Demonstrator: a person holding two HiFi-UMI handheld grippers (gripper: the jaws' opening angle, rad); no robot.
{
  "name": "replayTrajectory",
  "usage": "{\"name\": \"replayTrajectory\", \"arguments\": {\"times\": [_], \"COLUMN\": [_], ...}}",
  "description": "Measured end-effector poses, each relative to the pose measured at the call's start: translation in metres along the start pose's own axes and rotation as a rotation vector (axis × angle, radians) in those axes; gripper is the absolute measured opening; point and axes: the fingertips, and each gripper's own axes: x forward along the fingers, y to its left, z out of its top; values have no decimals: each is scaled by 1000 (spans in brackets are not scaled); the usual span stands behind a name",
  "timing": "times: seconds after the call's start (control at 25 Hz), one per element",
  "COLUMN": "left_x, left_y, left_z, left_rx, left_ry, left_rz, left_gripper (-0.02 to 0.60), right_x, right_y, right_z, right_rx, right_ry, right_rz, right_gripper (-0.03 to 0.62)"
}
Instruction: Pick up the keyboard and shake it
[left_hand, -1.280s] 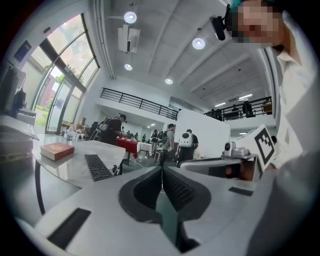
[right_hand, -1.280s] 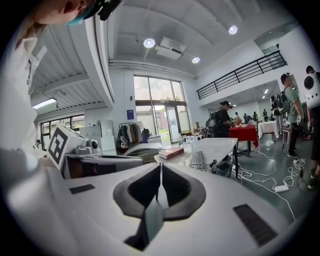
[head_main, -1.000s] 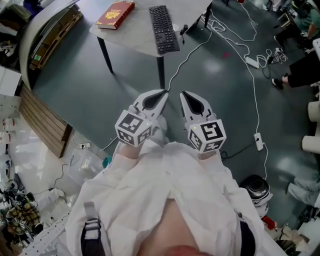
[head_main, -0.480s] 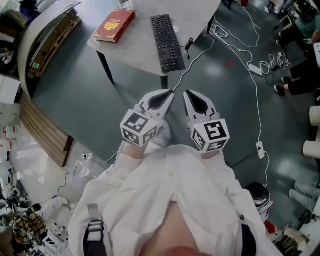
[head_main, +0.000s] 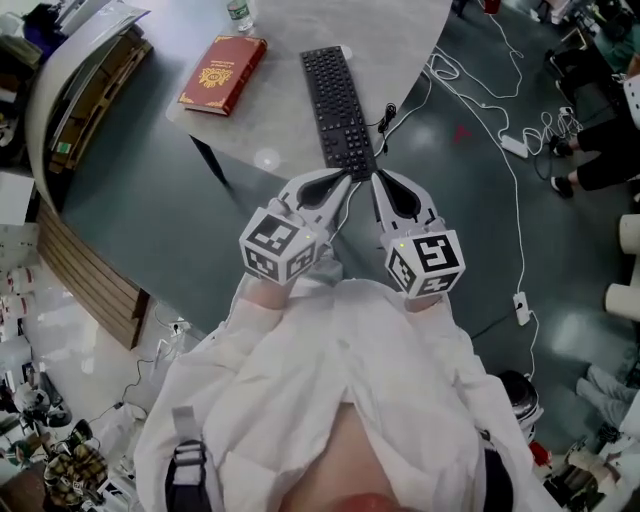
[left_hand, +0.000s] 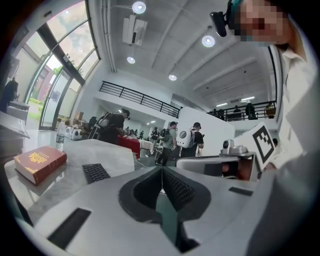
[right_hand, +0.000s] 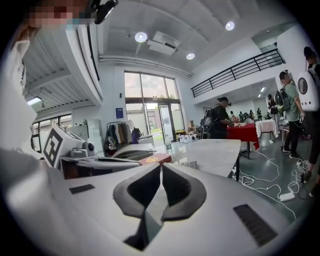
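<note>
A black keyboard (head_main: 339, 107) lies lengthwise on a grey table (head_main: 300, 125), its near end at the table's front corner. Its cable (head_main: 392, 115) drops off the right edge. My left gripper (head_main: 349, 180) and right gripper (head_main: 375, 178) are side by side just short of the keyboard's near end, both shut and empty, tips close together. In the left gripper view the keyboard (left_hand: 95, 172) shows to the left of the shut left gripper (left_hand: 161, 167). In the right gripper view a corner of the keyboard (right_hand: 189, 164) peeks beyond the shut right gripper (right_hand: 161, 166).
A red book (head_main: 223, 72) lies on the table left of the keyboard, a water bottle (head_main: 238, 14) behind it. Cables and a power strip (head_main: 516, 146) trail over the dark floor at right. A curved counter (head_main: 60, 90) and wooden slats stand at left. People stand in the background.
Both grippers have come forward together toward the table. The keyboard's near end, earlier well ahead of the tips, now lies just beyond them. Both stay shut.
</note>
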Motion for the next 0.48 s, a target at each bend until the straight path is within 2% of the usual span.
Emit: {"name": "replayTrajectory", "arguments": {"times": [0.2, 0.48], "left_x": [30, 62], "left_y": [28, 49], "left_z": [3, -3], "left_rx": [8, -24], "left_ry": [36, 72], "left_rz": [-22, -7], "left_gripper": [14, 14], "right_x": [36, 61], "right_y": [-20, -45], "right_z": [3, -10], "right_rx": [32, 60], "right_ry": [8, 81], "right_rz": [-6, 47], "right_gripper": [31, 32]}}
